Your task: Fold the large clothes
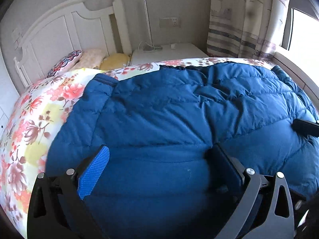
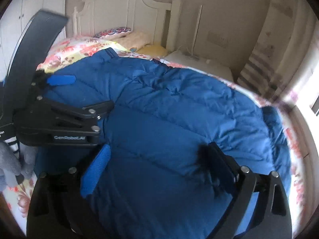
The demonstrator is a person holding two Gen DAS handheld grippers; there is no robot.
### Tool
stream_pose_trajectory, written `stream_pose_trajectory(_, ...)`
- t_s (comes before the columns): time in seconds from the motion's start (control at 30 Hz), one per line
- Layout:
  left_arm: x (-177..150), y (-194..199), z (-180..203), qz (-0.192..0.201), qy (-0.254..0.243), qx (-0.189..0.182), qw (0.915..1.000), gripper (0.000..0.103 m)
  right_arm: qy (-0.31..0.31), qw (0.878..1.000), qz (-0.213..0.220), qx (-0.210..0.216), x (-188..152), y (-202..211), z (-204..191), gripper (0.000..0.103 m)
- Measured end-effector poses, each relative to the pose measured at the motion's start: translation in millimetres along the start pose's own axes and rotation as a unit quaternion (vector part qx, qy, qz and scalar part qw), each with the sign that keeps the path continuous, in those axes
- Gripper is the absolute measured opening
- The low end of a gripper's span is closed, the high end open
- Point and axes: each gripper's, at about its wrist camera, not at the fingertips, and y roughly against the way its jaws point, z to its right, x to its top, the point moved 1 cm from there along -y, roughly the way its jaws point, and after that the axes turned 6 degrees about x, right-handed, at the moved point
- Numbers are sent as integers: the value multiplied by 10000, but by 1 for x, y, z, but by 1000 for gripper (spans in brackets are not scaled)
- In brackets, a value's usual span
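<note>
1. We see a big blue padded coat [image 1: 179, 109] spread flat over a bed, covering most of the near part of the mattress and reaching toward the window side.
2. Under it lies a flowered bedspread [image 1: 35, 119], white with pink, red and yellow blooms, showing along the coat's left side and far edge.
3. At the head of the bed stands a white wooden headboard [image 1: 59, 31] with curved panels and a post.
4. Against it we see a patterned pillow [image 1: 65, 61], a pale cushion [image 1: 92, 58] beside that, and a yellow cushion [image 1: 114, 60] next along.
5. Just beyond the bed sits a white bedside cabinet [image 1: 169, 51] with a thin upright lamp [image 1: 147, 23] and a cable on its top.
6. A wall socket [image 1: 170, 22] is set in the grey wall above the cabinet.
7. A striped, printed curtain [image 1: 243, 20] hangs to the right, next to a bright window [image 1: 303, 33].
8. In the right wrist view, white wardrobe doors [image 2: 24, 10] fill the far left.
9. Our left gripper [image 1: 159, 159] hangs just over the coat with its jaws spread wide, gripping nothing we can make out.
10. Our right gripper [image 2: 157, 155] is likewise spread wide above the coat, with only the quilted fabric below and a dark fur tuft [image 2: 203, 151] by its right finger.
11. The two tools sit close together over the near half of the coat.
</note>
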Motion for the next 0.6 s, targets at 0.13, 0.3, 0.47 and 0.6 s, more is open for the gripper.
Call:
stream_pose_trajectory(0.13,-14,12,-43,55,485,225,9986,99,-146,9998,44,-118,-1,21,12,95)
stream_pose_trajectory(0.3,-48,3,-103,-120,1213,21,9925,99,-975,9944,91,-401,-36,49,73,97)
stream_pose_trajectory(0.47,-50,-7,-109,-301,1376,-159,9899,99,-1387,9899,276,-101,-64,46,98,101)
stream_pose_trajectory(0.6,-51,5,-102,-295,1463,100,9888,97,-1457,9890,224,-122,-64,44,99,101)
